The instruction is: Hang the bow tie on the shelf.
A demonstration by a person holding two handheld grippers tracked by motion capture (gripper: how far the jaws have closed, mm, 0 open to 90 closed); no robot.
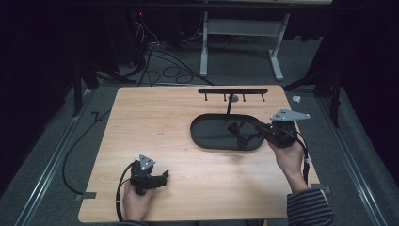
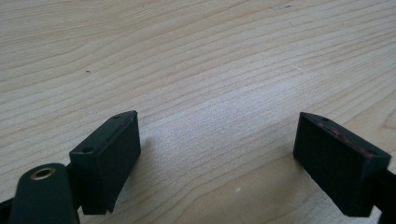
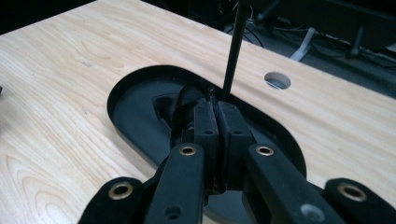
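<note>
While 2 grippers are seen in the high view, only 1 oval tray is counted, near the middle right of the frame. The tray is black, smooth and shiny, with a low rim. From it 1 thin black pole rises to a flat bar with 4 small pegs. The right gripper is pressed shut over the tray beside the pole; whether something small and dark is pinched cannot be told. The left gripper is held wide apart over the pale, striped wooden table, at the lower left.
</note>
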